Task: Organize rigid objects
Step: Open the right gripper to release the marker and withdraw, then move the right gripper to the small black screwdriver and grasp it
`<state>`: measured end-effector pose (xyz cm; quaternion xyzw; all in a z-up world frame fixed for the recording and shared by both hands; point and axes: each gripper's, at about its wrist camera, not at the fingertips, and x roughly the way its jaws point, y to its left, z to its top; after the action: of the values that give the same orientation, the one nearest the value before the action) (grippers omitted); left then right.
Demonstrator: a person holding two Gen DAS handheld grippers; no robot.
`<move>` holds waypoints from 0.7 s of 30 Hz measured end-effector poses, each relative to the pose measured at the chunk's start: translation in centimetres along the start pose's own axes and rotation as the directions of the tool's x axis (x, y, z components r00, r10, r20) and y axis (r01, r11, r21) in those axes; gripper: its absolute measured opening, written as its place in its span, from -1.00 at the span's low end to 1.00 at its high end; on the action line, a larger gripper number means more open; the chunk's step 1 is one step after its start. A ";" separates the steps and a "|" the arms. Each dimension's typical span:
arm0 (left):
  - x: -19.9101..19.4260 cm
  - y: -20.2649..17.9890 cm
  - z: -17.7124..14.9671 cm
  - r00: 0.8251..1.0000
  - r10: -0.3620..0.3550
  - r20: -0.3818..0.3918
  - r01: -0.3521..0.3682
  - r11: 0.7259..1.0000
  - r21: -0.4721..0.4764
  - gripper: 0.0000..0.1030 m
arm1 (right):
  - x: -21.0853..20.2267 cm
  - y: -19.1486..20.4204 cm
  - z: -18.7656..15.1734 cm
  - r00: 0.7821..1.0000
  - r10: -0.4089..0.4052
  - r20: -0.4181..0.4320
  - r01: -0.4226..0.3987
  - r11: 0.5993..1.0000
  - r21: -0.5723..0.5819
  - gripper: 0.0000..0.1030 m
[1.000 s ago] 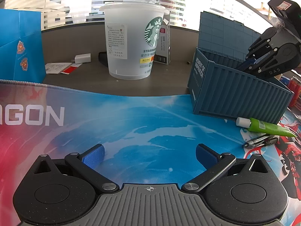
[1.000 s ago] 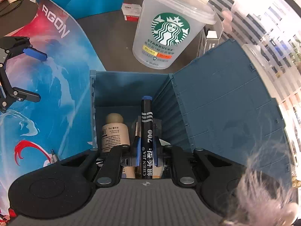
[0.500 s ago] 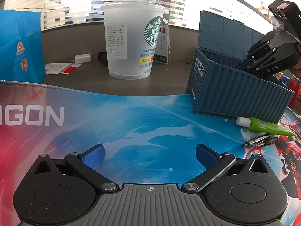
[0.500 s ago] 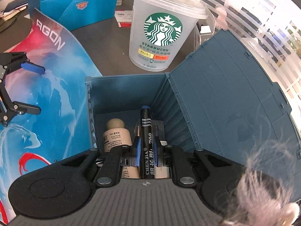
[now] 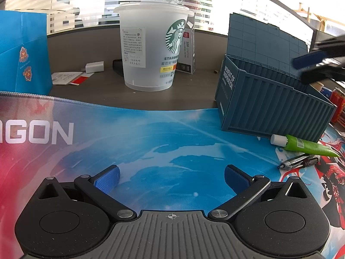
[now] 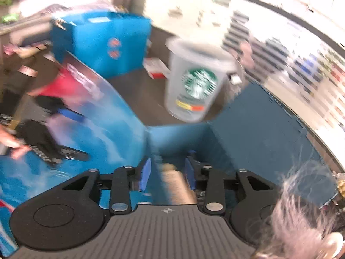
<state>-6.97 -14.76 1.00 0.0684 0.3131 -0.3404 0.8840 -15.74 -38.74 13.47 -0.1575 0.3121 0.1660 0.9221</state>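
R gripper (image 6: 167, 173) has let go of the marker since 0.5 s ago: jaws now apart w/ nothing between, pulling up from the blue container box (image 5: 278, 105), so marker judged deposited inside (view blurred, can't confirm). L gripper (image 5: 171, 178) wide open, idle over the mat (image 5: 151, 133). Green tube (image 5: 306, 145) and pen (image 5: 298, 161) lie near-right against the box wall, clear mat on their left for approach; far side crowded by Starbucks cup (image 5: 151, 49).

Daylight pours through slatted window blinds (image 5: 90, 6) behind a grey-brown desk (image 5: 103, 90).

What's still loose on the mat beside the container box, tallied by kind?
Tubes: 1, green tube with a white cap
Pens: 1, pen just in front of the tube
Total: 2, both by the blue container box
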 end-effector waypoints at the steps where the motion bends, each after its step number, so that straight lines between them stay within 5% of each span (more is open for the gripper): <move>1: 0.0 0.0 0.0 1.000 0.000 0.000 0.000 1.000 -0.001 1.00 | -0.4 0.6 -0.3 1.000 0.006 0.010 -0.006 1.000 0.002 -0.22; 11: 0.0 0.0 0.1 1.000 -0.004 0.002 0.005 1.000 -0.005 1.00 | 0.0 4.0 -6.2 0.995 0.088 -0.047 -0.083 0.991 0.107 -0.22; 21: 0.0 0.1 0.1 1.000 -0.009 0.005 0.009 1.000 -0.011 1.00 | 1.0 4.4 -10.1 0.993 0.076 -0.092 -0.060 0.984 0.167 -0.21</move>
<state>-6.86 -14.68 1.09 0.0611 0.3131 -0.3429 0.8835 -22.03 -38.57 4.43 -0.0785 0.3747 0.1634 0.9093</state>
